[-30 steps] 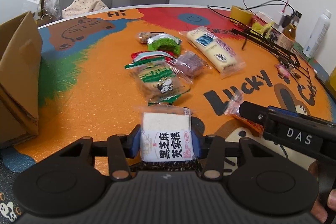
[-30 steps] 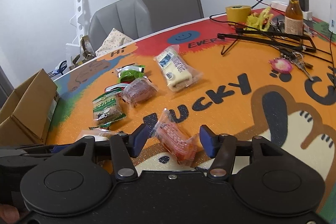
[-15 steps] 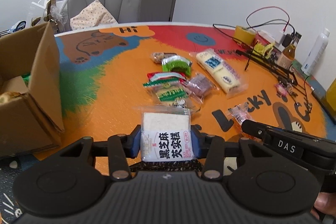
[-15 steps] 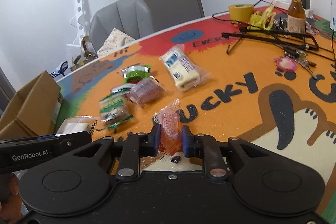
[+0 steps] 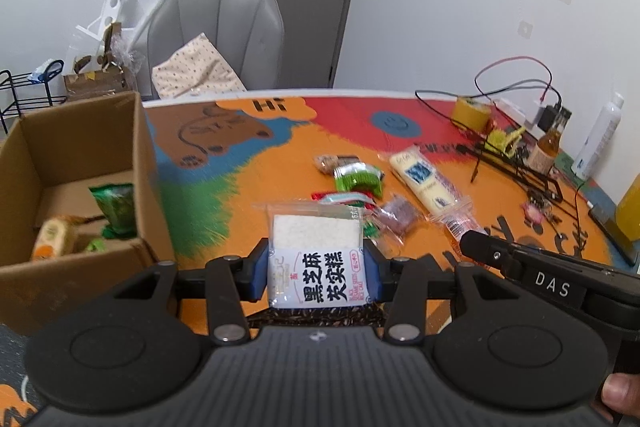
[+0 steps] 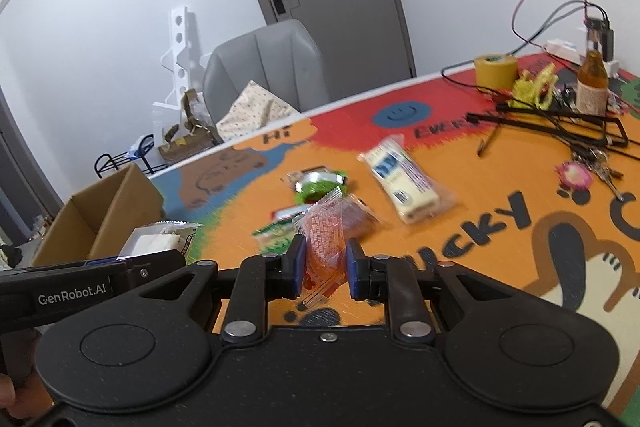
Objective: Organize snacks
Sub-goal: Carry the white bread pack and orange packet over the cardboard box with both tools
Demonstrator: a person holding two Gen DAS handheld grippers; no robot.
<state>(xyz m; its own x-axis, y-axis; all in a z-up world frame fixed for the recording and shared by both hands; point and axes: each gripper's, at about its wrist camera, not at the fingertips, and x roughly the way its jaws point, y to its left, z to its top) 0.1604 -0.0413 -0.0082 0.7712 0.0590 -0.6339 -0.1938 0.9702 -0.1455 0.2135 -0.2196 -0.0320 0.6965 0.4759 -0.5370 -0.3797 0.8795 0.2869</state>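
Left gripper: clenched on a black sesame rice cake packet. The blue pads press the packet's two side edges; its white label end sits between the fingertips, and the clear end with the white cake block projects forward past them. The packet is lifted off the table mat.

Right gripper: clenched on a small orange-red snack packet. The pads pinch its lower half; the crimped upper end stands up and leans forward beyond the fingertips. It hangs clear of the mat. In the left wrist view the same gripper enters from the right, its tip touching that packet.

Cardboard box: open, at the left edge of the table, to the left of the left gripper and well apart from the right one. Inside: a green packet and an orange-labelled packet.

Loose snacks on the mat, ahead of both grippers:
- long cream bar in clear wrap with blue label
- green-wrapped snack
- purple packet, blurred
- red-and-white packet, partly hidden behind the rice cake

Far right of table: yellow tape roll, brown glass bottle, tangled cables. Grey chair behind the table.
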